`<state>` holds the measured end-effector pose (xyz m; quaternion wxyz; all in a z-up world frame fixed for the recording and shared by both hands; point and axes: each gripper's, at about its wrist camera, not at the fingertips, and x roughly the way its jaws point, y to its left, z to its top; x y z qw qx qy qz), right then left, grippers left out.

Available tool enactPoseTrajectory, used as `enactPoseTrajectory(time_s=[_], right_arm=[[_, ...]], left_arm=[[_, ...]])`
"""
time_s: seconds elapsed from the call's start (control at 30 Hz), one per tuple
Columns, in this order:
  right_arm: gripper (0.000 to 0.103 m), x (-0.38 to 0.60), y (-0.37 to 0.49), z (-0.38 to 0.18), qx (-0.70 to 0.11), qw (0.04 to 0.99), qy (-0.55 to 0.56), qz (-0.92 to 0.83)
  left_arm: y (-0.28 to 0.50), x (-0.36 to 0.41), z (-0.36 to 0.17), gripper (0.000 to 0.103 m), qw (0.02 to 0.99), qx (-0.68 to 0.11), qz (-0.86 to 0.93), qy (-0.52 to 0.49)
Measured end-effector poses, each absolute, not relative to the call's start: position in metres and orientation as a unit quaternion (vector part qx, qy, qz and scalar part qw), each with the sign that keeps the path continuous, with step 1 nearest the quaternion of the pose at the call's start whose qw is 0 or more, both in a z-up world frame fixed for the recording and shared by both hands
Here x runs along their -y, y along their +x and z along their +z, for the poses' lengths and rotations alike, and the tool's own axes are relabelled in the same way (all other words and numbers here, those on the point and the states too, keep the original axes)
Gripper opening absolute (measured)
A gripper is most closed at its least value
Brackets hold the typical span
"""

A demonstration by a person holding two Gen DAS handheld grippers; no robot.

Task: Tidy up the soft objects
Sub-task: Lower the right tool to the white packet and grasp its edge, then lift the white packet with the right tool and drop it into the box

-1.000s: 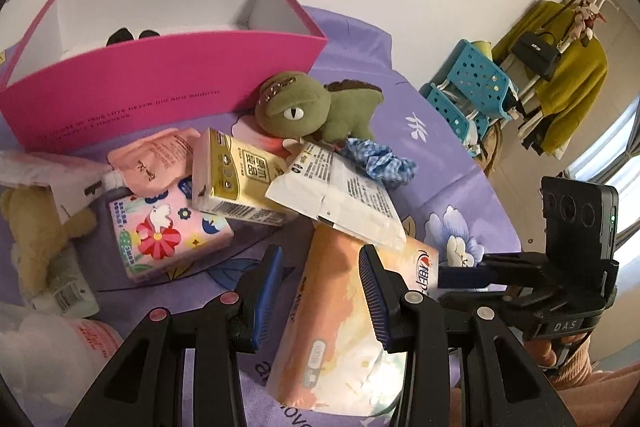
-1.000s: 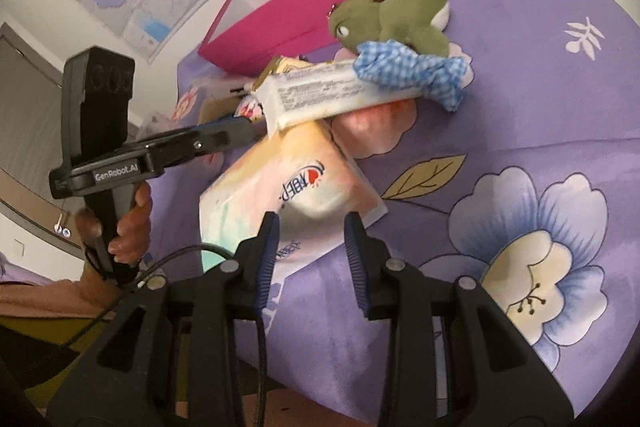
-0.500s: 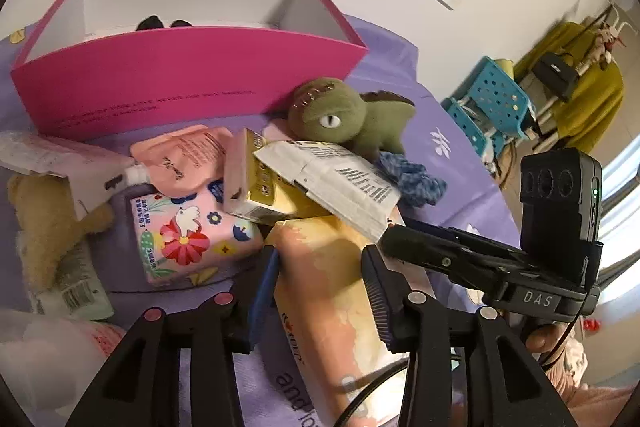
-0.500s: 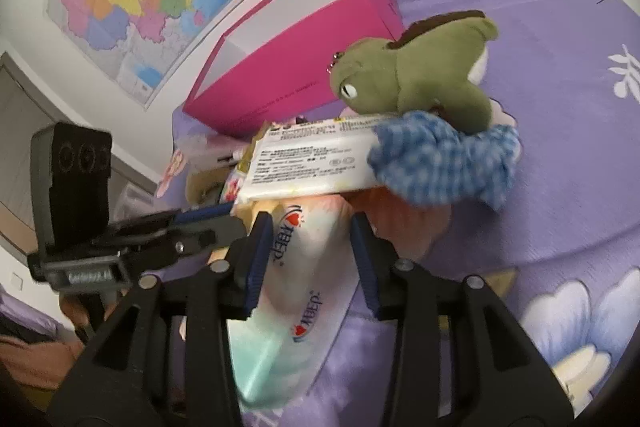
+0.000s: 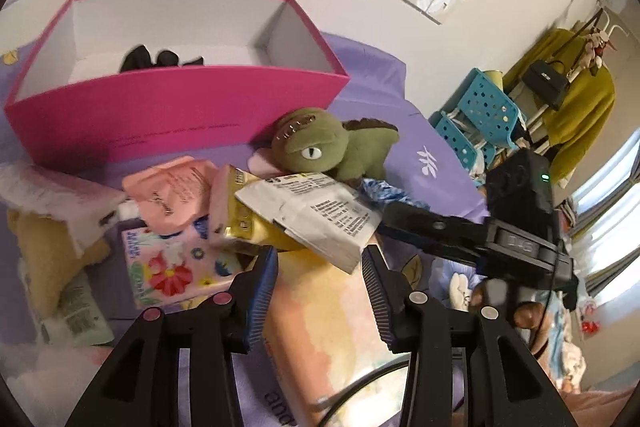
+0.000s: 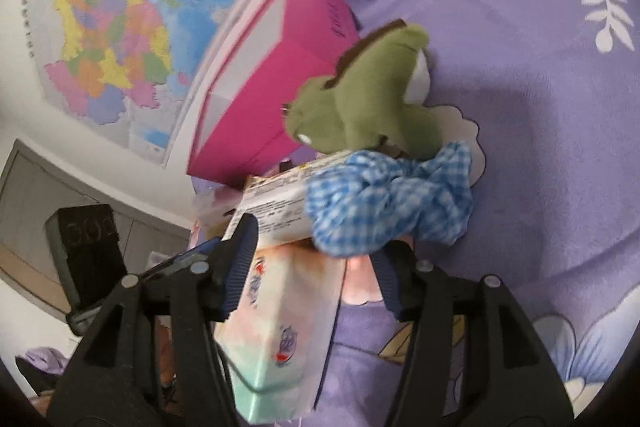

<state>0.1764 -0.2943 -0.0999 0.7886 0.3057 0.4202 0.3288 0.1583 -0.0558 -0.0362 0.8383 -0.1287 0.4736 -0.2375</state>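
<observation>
A pastel tissue pack [image 5: 320, 327] lies on the purple bedspread, seen through the gap of my left gripper [image 5: 320, 287]. That gripper hovers over it, open. My right gripper [image 6: 316, 247] comes in from the right with its jaws opening. The pack's far end [image 6: 280, 327] and the lower edge of a blue gingham scrunchie [image 6: 392, 203] sit between its fingers, not pinched. Against the scrunchie rest a white printed packet [image 5: 312, 219] and a green dinosaur plush [image 5: 328, 147]. Behind stands the open pink box [image 5: 180, 115], with something black [image 5: 156, 57] inside.
Left of the pack are a yellow tissue pack [image 5: 240, 223], a pink pouch [image 5: 172, 191], a floral tissue pack [image 5: 172, 267] and a beige plush [image 5: 44, 259]. Teal crates [image 5: 480, 115] and a rack with a mustard coat [image 5: 576, 107] stand beyond the bed.
My right gripper has moved in close to the scrunchie, rolled, and spread its jaws wider. The tissue pack and white packet have shifted left under my left gripper.
</observation>
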Motion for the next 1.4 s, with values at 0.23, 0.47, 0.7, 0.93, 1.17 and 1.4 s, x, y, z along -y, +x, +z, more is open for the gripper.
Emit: enactPoseTrajectory(time_s=[0.23,0.47,0.7,0.93,1.17,1.4], right_arm=[[0.037,0.289,0.183,-0.106,-0.419,0.78,0.329,0.328],[0.023,0.295,0.16,-0.086,-0.381,0.794,0.323,0.346],[0.013,0.295,0.133,-0.056,-0.345,0.806,0.287,0.387],[0.012,0.295,0.117,-0.043,-0.339,0.814,0.244,0.404],[0.011,0.289,0.107,-0.034,-0.338,0.818,0.208,0.417],[0.011,0.284,0.104,-0.024,-0.333,0.819,0.189,0.427]], left_arm=[[0.167,0.062,-0.038,0.046,0.833,-0.48,-0.244,-0.129],[0.154,0.061,-0.036,0.049,0.834,-0.468,-0.258,-0.137],[0.13,0.063,-0.026,0.049,0.857,-0.444,-0.244,-0.094],[0.112,0.069,-0.01,0.054,0.88,-0.41,-0.233,-0.05],[0.108,0.067,-0.002,0.058,0.882,-0.398,-0.246,-0.054],[0.112,0.06,-0.002,0.061,0.867,-0.406,-0.274,-0.085]])
